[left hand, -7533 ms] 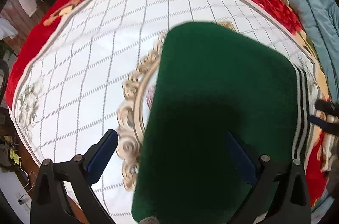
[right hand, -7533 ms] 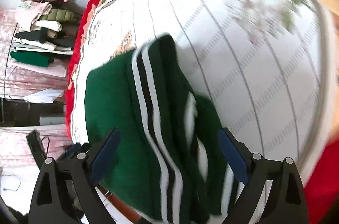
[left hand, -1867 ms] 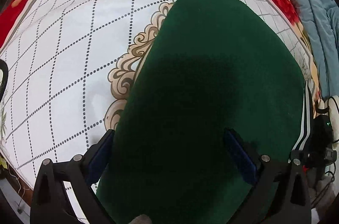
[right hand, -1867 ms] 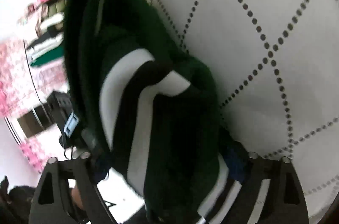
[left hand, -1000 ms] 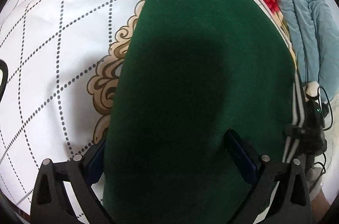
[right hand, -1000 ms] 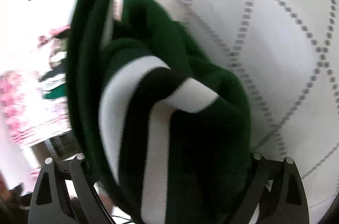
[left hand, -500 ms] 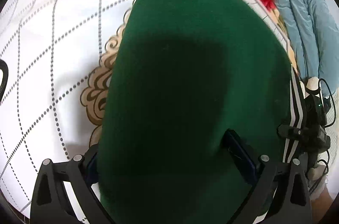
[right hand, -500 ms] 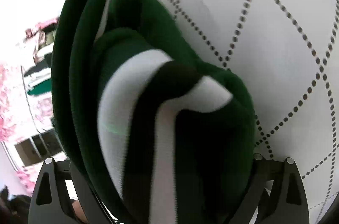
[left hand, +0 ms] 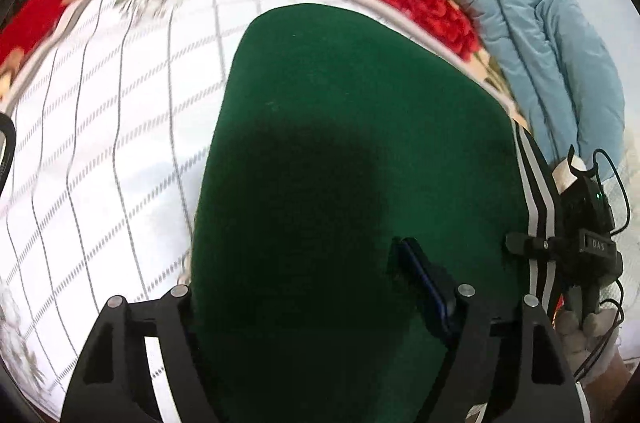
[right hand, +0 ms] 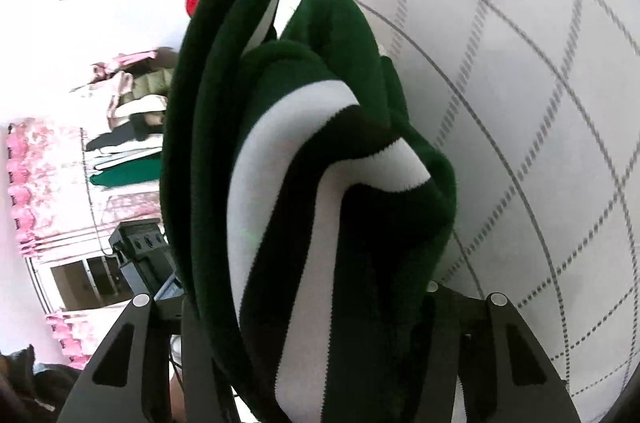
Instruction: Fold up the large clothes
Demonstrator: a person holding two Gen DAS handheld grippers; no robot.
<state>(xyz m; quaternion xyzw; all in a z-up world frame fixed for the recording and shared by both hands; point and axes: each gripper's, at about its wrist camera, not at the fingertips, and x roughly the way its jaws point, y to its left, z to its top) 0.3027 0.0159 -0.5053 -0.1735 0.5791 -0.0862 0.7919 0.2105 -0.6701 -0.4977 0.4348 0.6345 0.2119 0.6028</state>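
A bed covered by a white blanket (left hand: 100, 151) with a grey diamond grid and a red flower border fills both views; a pale blue quilt (left hand: 548, 35) lies bunched at its far edge. On the blanket sits the green sweater (left hand: 340, 159), already folded into a compact, smooth-topped rectangle with black and white stripes showing along its right side. In the right wrist view the same sweater (right hand: 320, 183) appears as several stacked layers, lifted edge-on, so the folding itself looks nearly done; what seems left is to carry or set down the bundle and square it up. A shelf of folded clothes (right hand: 128, 127) stands in the background, a likely place for it. The left tongs (left hand: 304, 283) are closed on the near edge of the sweater, one blue pad pressing on top. The right tongs (right hand: 304, 299) are clamped on the thick striped end.
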